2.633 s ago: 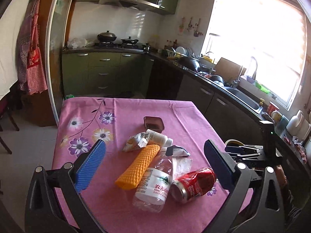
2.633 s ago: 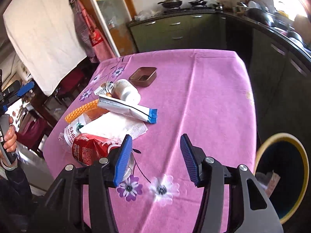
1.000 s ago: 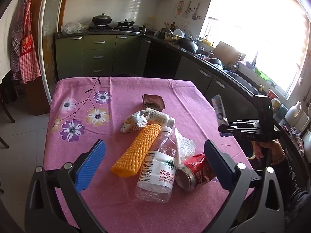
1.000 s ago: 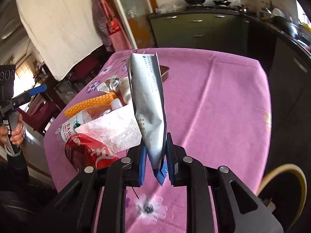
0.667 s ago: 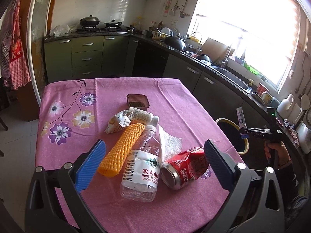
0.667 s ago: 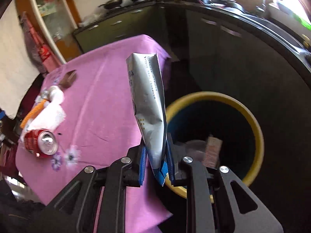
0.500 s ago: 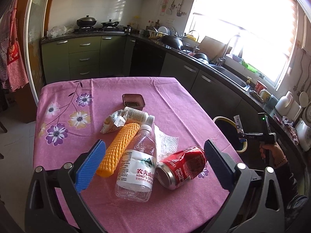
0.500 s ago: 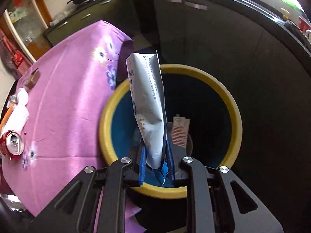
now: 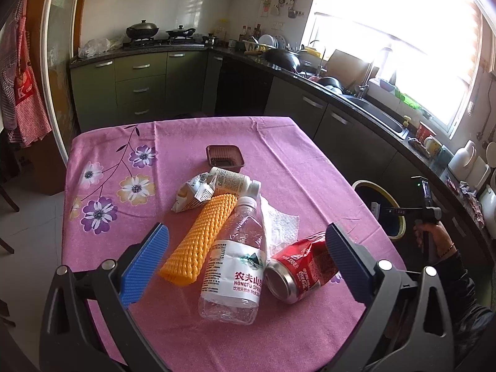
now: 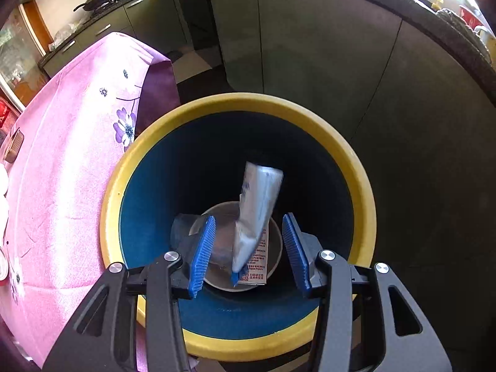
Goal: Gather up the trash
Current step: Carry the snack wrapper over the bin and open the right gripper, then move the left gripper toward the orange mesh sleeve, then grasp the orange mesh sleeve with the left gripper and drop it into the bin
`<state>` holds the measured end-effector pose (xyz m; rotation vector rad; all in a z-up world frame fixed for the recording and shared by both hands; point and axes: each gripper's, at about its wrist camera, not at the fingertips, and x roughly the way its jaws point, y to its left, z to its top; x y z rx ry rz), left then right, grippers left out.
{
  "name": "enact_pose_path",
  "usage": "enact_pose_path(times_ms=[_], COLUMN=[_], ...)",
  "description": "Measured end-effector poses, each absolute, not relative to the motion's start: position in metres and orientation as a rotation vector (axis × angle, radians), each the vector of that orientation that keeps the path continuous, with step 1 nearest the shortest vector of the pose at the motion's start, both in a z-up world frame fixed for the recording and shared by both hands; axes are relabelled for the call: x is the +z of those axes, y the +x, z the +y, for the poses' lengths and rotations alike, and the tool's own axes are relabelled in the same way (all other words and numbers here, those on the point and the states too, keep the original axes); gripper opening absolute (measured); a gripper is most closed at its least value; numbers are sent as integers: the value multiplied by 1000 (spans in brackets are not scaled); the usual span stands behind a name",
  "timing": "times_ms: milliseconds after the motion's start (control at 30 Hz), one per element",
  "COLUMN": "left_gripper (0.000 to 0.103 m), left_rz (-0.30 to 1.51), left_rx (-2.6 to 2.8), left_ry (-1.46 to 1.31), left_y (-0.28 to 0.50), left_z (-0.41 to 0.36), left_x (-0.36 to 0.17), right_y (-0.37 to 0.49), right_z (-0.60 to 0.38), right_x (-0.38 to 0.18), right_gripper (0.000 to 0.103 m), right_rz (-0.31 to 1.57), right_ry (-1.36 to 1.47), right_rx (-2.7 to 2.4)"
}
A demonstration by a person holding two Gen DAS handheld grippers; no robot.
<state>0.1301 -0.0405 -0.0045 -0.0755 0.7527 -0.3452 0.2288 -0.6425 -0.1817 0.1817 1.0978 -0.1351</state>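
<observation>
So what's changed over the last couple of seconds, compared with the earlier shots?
The right gripper picked the silver tube off the table, carried it over the yellow-rimmed bin, and its jaws are opening; the tube is between them, untouched, dropping in. The left gripper stayed open over the plastic bottle, red can and orange mesh sleeve, which lie unmoved.

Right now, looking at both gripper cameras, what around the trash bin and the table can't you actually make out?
- Bin bottom, right wrist view: the falling silver tube and the right gripper, its jaws opening, cover most of what lies there.
- Crushed red can, left wrist view: its far end sits behind the left gripper's right pad.
- White tissue, left wrist view: partly under the water bottle.
- Bin, left wrist view: cut off by the table edge.
</observation>
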Motion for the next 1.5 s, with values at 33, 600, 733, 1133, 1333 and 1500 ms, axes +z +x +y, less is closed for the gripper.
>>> enact_pose_path(times_ms=[33, 600, 733, 1133, 1333, 1500], left_gripper=[96, 69, 61, 26, 13, 12], left_rz=[763, 1048, 1054, 1119, 1071, 1019], left_rx=[-354, -435, -423, -448, -438, -417], left_ry=[-68, 98, 112, 208, 188, 195], left_y=[135, 215, 218, 232, 226, 205], left_z=[-40, -19, -15, -28, -20, -15], left_x=[-7, -80, -79, -99, -82, -50], right_y=[227, 227, 231, 233, 228, 222], right_z=[-643, -600, -590, -581, -584, -586], right_x=[-180, -166, -167, -163, -159, -157], right_gripper=[46, 46, 47, 47, 47, 47], right_rz=[1094, 1102, 1110, 1112, 1102, 1082], right_ry=[182, 152, 140, 133, 141, 158], right_rx=[-133, -66, -47, -26, -21, -13])
